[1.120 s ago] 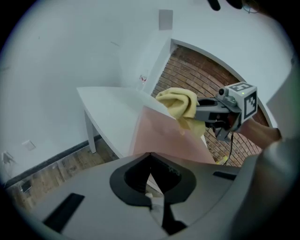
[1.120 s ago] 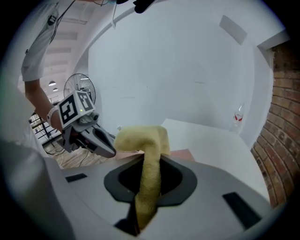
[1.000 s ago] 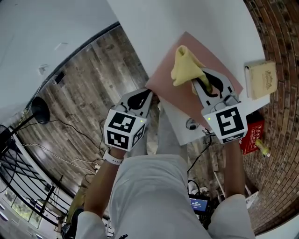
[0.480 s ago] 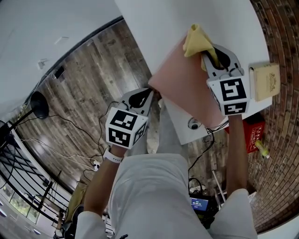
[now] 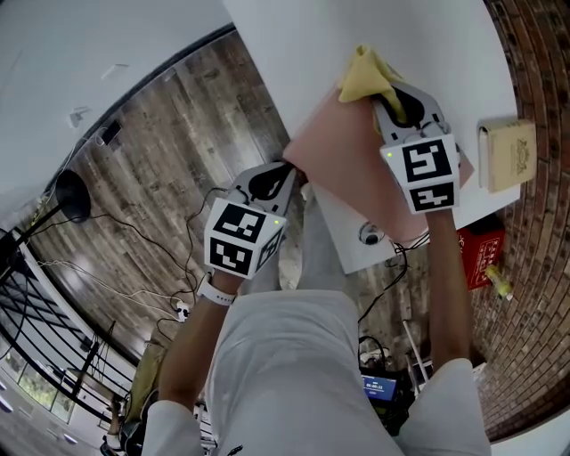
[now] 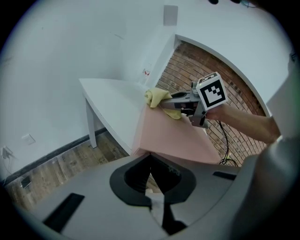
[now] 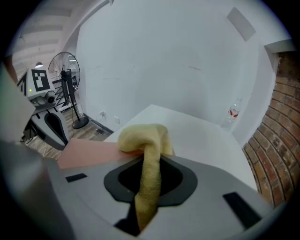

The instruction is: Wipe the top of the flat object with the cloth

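A flat pink board [image 5: 343,165] lies on the white table [image 5: 356,27], with its near corner over the table's edge. My left gripper [image 5: 281,174] is shut on that corner, which meets the jaw tips in the left gripper view [image 6: 149,157]. My right gripper [image 5: 385,91] is shut on a yellow cloth [image 5: 363,76]. The cloth bunches ahead of the jaws at the board's far edge [image 7: 143,138]. The left gripper view shows the same cloth [image 6: 157,97] on the pink board [image 6: 173,136], just in front of the right gripper [image 6: 174,104].
A tan booklet [image 5: 508,156] lies on the table to the right of the board. A red box [image 5: 476,258] sits on the floor by the brick wall. A water bottle [image 7: 233,115] stands at the table's far corner. A fan [image 7: 70,75] and cables are on the wood floor.
My right gripper has carried the cloth across the board from its middle to its far edge, then slightly left. The left gripper has stayed at the near corner.
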Motion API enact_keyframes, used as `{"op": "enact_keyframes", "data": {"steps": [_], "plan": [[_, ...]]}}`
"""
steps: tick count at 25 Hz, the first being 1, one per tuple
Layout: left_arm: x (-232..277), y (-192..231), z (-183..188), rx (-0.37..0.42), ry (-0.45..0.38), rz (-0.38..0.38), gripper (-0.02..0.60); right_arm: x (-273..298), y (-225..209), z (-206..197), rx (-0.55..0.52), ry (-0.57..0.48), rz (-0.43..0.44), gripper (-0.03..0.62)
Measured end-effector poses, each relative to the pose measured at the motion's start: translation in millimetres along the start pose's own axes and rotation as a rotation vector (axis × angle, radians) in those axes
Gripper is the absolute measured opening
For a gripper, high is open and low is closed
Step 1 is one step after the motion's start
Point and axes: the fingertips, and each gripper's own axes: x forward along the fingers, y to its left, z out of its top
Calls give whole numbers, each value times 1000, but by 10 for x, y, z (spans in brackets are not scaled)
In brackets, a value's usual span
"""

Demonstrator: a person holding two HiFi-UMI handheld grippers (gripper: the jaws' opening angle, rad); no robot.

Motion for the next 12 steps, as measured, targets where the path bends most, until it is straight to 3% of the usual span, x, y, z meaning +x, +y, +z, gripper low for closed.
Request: {"op": "enact_keyframes", "data": {"steps": [12], "plan": [[-23, 12, -12, 14, 4, -7, 18, -111, 925, 100, -60, -30, 157, 60]]}}
